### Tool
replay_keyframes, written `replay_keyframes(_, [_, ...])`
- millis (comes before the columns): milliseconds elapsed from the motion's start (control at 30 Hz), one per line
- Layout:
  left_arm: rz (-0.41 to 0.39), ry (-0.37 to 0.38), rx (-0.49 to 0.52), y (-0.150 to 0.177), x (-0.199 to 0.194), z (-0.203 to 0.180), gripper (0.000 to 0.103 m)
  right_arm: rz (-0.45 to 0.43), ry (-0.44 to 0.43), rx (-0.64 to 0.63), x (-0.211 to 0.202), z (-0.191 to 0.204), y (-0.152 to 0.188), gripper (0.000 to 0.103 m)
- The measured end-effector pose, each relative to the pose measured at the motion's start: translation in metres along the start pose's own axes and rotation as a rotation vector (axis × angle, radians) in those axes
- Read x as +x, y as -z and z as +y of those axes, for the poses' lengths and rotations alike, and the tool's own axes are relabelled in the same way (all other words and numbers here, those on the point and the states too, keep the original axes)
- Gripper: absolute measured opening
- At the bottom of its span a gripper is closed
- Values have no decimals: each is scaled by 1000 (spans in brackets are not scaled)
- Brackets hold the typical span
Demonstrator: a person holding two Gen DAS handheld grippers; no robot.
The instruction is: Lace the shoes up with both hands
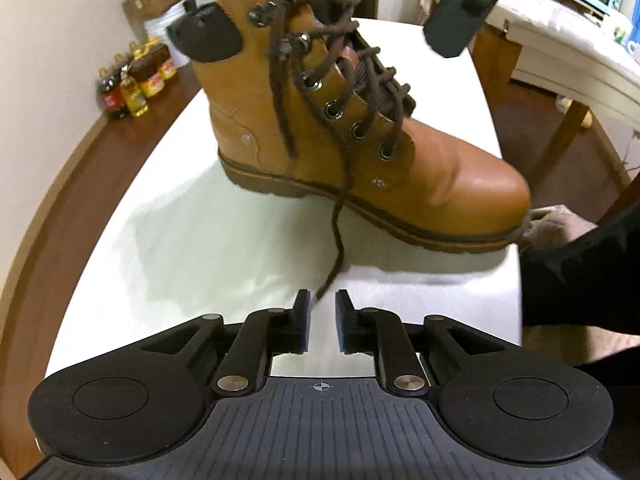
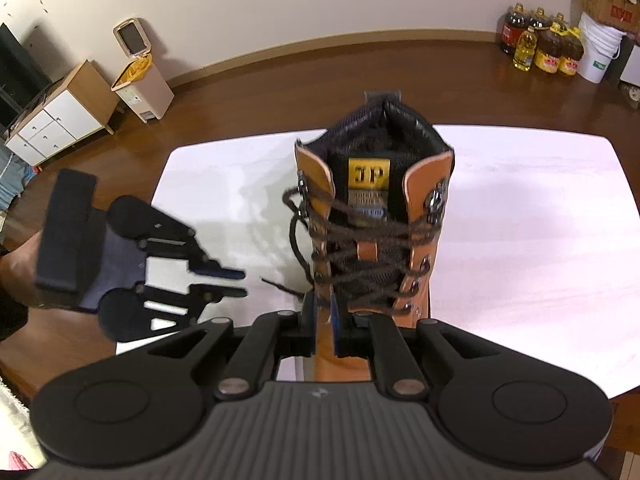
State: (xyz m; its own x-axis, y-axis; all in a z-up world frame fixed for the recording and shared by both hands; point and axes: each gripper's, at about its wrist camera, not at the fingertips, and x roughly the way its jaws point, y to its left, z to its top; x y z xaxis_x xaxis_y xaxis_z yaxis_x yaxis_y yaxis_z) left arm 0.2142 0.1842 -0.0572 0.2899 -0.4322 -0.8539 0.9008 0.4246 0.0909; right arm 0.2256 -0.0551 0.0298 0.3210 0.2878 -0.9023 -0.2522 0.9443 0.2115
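Note:
A tan leather boot [image 1: 360, 140] stands upright on the white table [image 1: 180, 240], toe to the right. Its brown lace [image 1: 340, 80] crosses through the eyelets, and one loose end [image 1: 338, 216] trails down onto the table. That end's tip lies just ahead of my left gripper [image 1: 322, 312], which is open with nothing pressed between its pads. In the right wrist view the boot [image 2: 424, 208] is seen from the toe. My right gripper [image 2: 323, 320] hovers over the toe, jaws a narrow gap apart, holding nothing. The left gripper [image 2: 236, 282] shows at the left, near the loose lace end [image 2: 280, 284].
A hand [image 1: 556, 224] with a dark sleeve is at the table edge by the boot's toe. The right gripper's black body [image 1: 460, 12] hangs above the boot. Oil bottles [image 2: 540, 44], a bin [image 2: 140, 80] and a cabinet [image 2: 60, 120] stand on the wooden floor.

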Motion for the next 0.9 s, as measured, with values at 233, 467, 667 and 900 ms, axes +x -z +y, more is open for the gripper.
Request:
replay_keyframes(233, [8, -7, 91, -20, 43, -13, 19, 7, 30, 33, -1, -8, 10, 9])
replay_keyframes(467, [-58, 102, -140, -23, 12, -7, 3, -16, 50, 102, -8, -24, 24, 9])
replay_keyframes(667, [-253, 237, -753, -14, -59, 22, 3, -75, -4, 229, -22, -33, 42, 10])
replay_keyframes(900, [-398, 423, -1322, 0, -76, 27, 3, -173, -147, 421, -35, -39, 71, 15])
